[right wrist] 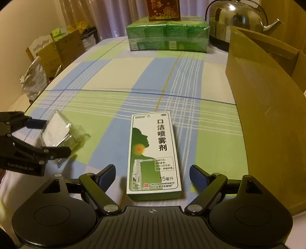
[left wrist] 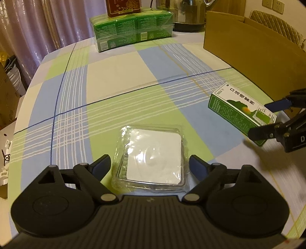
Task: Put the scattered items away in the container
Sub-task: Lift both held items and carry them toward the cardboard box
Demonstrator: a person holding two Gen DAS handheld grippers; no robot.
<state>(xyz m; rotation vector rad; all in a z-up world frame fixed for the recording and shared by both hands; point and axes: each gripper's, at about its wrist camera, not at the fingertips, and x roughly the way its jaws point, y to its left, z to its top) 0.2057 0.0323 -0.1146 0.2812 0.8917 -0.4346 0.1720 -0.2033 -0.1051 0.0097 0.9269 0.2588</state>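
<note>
A clear plastic pack (left wrist: pixel 151 159) with a white square inside lies on the checked tablecloth, and my left gripper (left wrist: pixel 151 166) stands open around its near end, fingers on either side without touching. A green and white spray box (right wrist: pixel 154 153) lies flat in front of my right gripper (right wrist: pixel 152 175), which is open and straddles the box's near end. In the left wrist view the spray box (left wrist: pixel 239 113) and the right gripper (left wrist: pixel 267 118) show at the right. The plastic pack (right wrist: pixel 61 132) and left gripper (right wrist: pixel 51 136) appear at the left of the right wrist view. A brown cardboard box (right wrist: pixel 267 99) stands to the right.
At the table's far end sits a green shrink-wrapped pack (left wrist: pixel 132 32) with a red carton (left wrist: pixel 124 7) on top, beside a steel kettle (right wrist: pixel 237 21). Cardboard boxes and bags (right wrist: pixel 53 49) stand off the left edge. A padded chair back (left wrist: pixel 279 26) rises behind the cardboard box (left wrist: pixel 254 51).
</note>
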